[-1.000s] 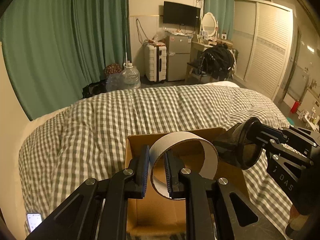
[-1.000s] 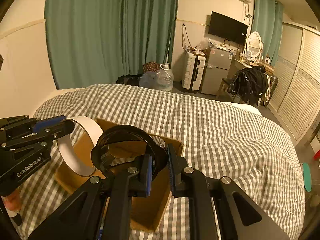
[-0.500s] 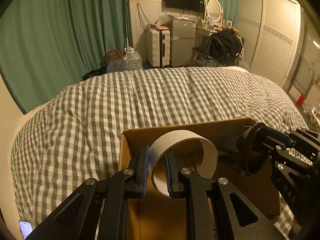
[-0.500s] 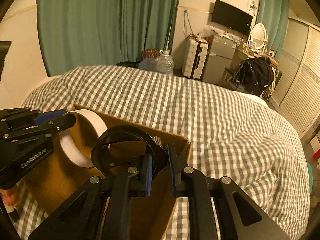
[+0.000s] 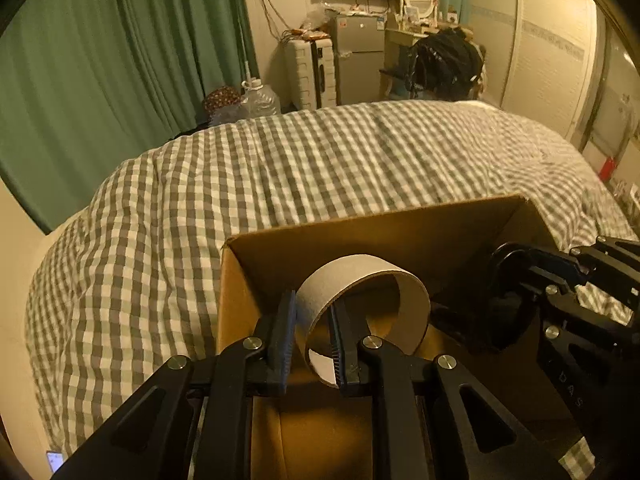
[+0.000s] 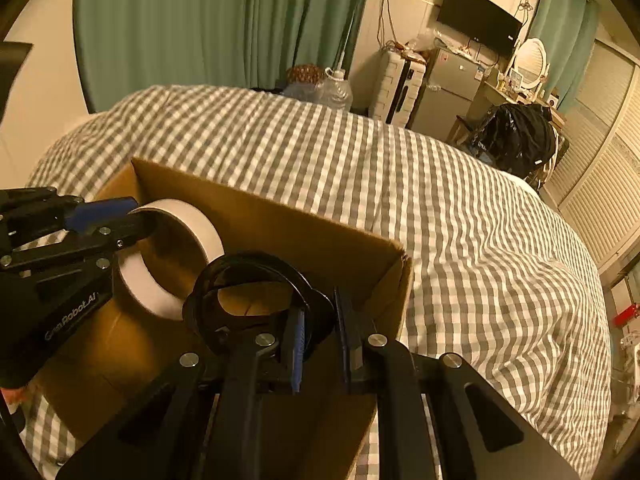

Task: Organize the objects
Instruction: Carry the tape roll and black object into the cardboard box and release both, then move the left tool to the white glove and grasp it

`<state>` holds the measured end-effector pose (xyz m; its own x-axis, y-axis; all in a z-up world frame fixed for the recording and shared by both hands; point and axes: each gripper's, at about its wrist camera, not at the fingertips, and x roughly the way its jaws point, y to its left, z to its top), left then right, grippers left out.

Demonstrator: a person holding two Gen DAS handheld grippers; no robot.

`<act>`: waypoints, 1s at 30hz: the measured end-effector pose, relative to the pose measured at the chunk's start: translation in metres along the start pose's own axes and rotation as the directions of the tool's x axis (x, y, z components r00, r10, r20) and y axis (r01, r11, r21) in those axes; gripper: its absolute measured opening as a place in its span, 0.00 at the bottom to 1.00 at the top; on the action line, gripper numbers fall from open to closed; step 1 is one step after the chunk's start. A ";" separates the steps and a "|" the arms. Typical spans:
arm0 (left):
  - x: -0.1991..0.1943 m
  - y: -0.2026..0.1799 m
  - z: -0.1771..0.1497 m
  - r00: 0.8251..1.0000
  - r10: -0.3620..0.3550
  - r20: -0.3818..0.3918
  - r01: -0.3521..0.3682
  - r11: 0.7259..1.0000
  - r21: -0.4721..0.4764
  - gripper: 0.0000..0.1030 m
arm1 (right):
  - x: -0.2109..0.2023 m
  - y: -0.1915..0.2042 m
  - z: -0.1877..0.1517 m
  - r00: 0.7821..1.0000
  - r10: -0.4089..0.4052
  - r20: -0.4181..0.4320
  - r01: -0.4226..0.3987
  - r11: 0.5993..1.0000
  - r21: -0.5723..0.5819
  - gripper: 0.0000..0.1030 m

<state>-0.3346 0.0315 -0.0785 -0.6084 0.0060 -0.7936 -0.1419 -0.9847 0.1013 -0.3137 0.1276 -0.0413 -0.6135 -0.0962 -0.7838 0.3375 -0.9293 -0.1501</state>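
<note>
Two items hang inside an open cardboard box (image 5: 400, 232) on a checked duvet (image 5: 280, 168), neither yet set down. The left gripper (image 5: 314, 332) pinches the wall of a white tape roll (image 5: 360, 304) by the box's left edge; the right gripper (image 6: 320, 332) clamps what looks like a black round container (image 6: 248, 300) near the right edge. Release remains.

box (image 5: 360, 240) floor hidden, phone (image 5: 55, 461) cut off at edge
</note>
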 end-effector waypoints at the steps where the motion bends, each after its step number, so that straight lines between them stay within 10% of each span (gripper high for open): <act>1: -0.001 -0.002 -0.001 1.000 0.002 0.001 -0.002 1.000 0.004 0.18 | 0.001 -0.001 0.000 1.000 0.004 -0.007 -0.004 1.000 0.007 0.12; 3: -0.006 -0.003 -0.003 1.000 -0.012 0.007 0.012 1.000 0.001 0.36 | 0.001 -0.004 -0.001 1.000 0.009 -0.019 -0.009 0.999 0.031 0.16; 6: -0.014 -0.001 -0.003 1.000 -0.008 0.021 0.008 1.000 -0.023 0.76 | -0.008 -0.006 -0.003 1.000 0.012 -0.003 -0.012 0.998 0.057 0.48; 20: -0.115 0.013 -0.007 0.990 -0.021 0.141 0.032 0.997 -0.077 0.89 | -0.120 -0.009 0.005 0.986 -0.022 0.165 0.009 0.997 0.081 0.73; 30: -0.238 0.008 -0.025 0.946 -0.003 0.323 0.023 0.998 -0.058 0.97 | -0.251 0.001 -0.007 0.943 -0.055 0.327 0.034 0.997 0.072 0.86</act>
<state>-0.1711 0.0180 0.0959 -0.8275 0.0652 -0.5576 -0.1102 -0.9928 0.0475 -0.1542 0.1531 0.1511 -0.8308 -0.1558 -0.5343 0.2645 -0.9552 -0.1329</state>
